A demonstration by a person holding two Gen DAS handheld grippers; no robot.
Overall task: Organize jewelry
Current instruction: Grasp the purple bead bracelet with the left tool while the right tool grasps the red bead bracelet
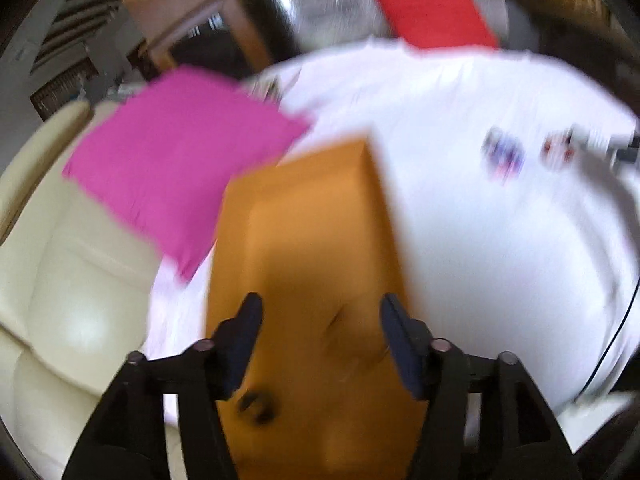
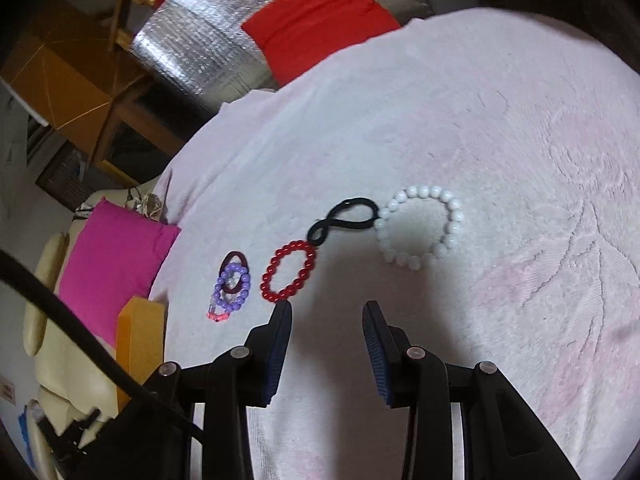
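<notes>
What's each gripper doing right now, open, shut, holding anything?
Left gripper: open, empty, above the orange rectangular box.
Right gripper: open, empty, near the red beaded bracelet.

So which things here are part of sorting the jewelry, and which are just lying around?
Part of the job:
white bead bracelet
red bead bracelet
purple bead bracelet
black hair tie
orange box

Just lying about:
pink cushion
red cushion
</notes>
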